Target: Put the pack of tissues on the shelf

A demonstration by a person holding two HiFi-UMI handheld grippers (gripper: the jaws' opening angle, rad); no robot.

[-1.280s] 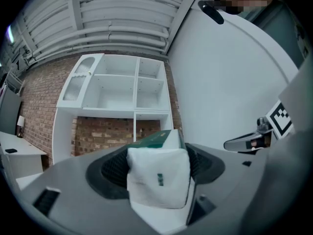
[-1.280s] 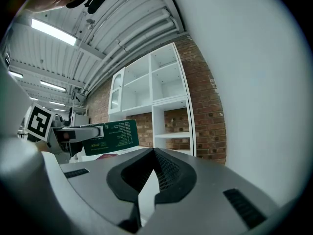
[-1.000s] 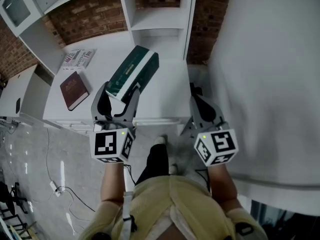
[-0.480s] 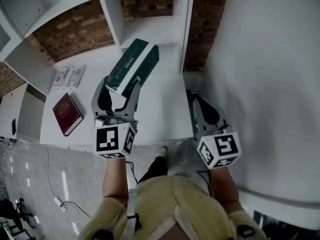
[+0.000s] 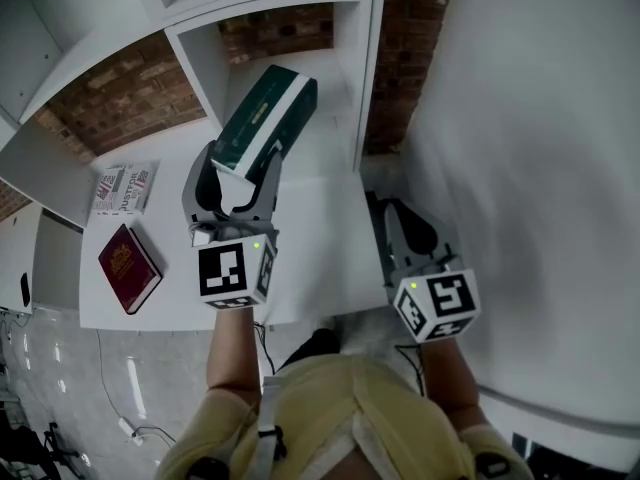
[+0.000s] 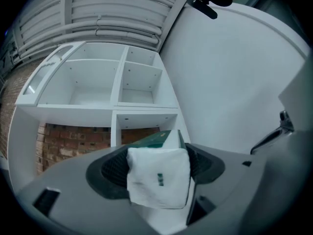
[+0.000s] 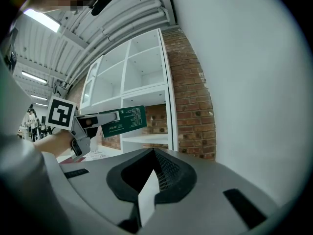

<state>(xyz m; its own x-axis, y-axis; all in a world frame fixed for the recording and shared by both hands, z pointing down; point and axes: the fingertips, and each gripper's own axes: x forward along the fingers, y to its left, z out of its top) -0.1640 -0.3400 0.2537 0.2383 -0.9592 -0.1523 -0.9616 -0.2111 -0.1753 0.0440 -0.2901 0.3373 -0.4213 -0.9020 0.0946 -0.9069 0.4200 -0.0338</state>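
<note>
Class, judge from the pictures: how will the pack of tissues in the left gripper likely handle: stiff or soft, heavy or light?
The pack of tissues is probably soft: its white end looks rumpled between the jaws of the left gripper. Likely light: held at one end, it juts out without sagging.

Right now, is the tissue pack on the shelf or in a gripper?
Held: the left gripper clamps the tissue pack, short of the shelf.

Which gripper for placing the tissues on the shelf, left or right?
Left. The left gripper grips the tissue pack, raised before the shelf. The right gripper sits lower, shut and empty.
</note>
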